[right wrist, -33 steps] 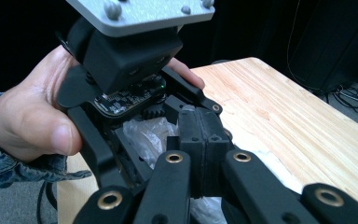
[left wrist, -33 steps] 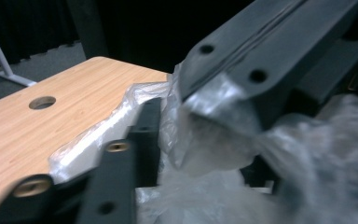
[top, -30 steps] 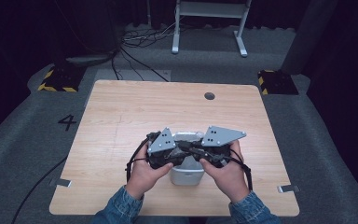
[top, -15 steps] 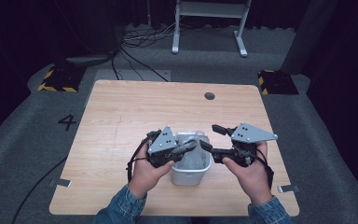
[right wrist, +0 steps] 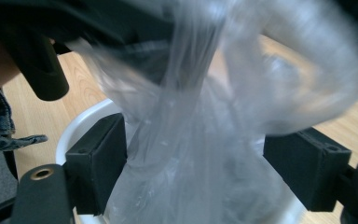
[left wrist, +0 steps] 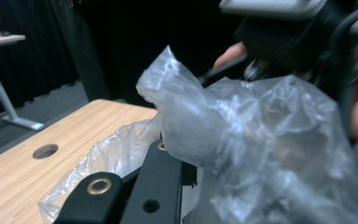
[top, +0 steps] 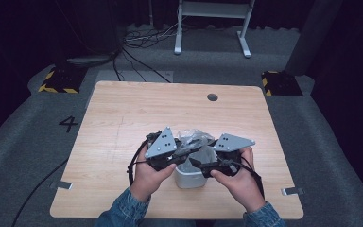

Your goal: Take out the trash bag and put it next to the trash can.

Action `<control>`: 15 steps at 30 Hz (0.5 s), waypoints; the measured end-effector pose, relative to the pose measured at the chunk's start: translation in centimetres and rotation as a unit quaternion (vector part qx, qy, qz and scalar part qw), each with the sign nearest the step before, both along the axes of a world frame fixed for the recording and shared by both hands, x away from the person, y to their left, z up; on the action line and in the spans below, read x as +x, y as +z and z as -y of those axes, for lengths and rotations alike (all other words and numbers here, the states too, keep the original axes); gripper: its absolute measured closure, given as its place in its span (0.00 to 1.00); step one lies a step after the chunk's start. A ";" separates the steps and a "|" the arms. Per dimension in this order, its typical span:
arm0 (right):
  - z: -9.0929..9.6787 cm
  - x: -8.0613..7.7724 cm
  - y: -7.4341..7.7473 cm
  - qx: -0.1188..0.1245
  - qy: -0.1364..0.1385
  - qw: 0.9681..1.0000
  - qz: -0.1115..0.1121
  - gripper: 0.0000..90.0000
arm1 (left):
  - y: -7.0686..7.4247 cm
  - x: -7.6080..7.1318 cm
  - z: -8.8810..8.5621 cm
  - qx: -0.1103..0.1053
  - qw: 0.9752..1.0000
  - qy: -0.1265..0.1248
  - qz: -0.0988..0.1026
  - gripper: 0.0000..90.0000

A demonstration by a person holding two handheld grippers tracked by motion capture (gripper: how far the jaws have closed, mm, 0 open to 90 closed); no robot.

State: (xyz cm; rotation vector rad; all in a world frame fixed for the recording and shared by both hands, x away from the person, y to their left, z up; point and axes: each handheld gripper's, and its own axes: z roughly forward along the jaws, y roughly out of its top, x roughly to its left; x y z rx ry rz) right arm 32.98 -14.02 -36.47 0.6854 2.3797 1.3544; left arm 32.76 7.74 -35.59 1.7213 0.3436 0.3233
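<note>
Sitting near the worktop (top: 123,118) front edge: white bin (top: 190,176), clear bag (top: 194,138) bunching above. Left gripper (top: 182,153) fingers pinching bag; right gripper (right wrist: 193,172) fingers gaping wide around it.

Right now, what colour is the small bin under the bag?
White; the bin shows best in the high view, beneath the clear plastic bag.

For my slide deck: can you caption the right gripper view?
Open right claw straddling a clear plastic bag gathered above a white bin.
</note>
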 end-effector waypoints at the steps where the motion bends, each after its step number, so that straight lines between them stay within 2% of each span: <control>1: -0.2 0.1 -0.1 0.000 0.002 1.000 -0.005 0.25 | 0.1 0.0 -0.2 -0.006 1.000 -0.003 0.000 0.95; 4: -0.8 0.3 -0.3 -0.001 0.016 1.000 -0.018 0.30 | 0.4 -0.2 -0.8 -0.018 1.000 -0.005 -0.006 0.95; 5: -0.9 0.3 -0.3 -0.005 0.017 1.000 -0.018 0.35 | 0.5 -0.2 -1.0 -0.016 1.000 -0.004 -0.007 0.95; 10: -0.8 0.3 0.2 -0.015 0.028 0.999 -0.028 0.84 | 0.4 -0.3 -1.5 -0.027 1.000 -0.002 -0.012 0.91; 11: -0.7 0.3 0.4 -0.018 0.028 0.999 -0.029 0.90 | 0.4 -0.4 -1.5 -0.035 0.999 0.001 -0.016 0.86; 12: -0.7 0.2 0.5 -0.022 0.026 0.999 -0.027 0.93 | 0.4 -0.5 -1.6 -0.041 0.999 0.010 -0.020 0.77; 14: -0.7 0.2 0.6 -0.021 0.024 0.999 -0.025 0.97 | 0.5 -0.5 -1.8 -0.047 0.998 0.027 -0.025 0.57; 15: -0.8 0.2 0.7 -0.020 0.023 0.999 -0.023 0.97 | 0.5 -0.6 -2.0 -0.048 0.998 0.034 -0.024 0.51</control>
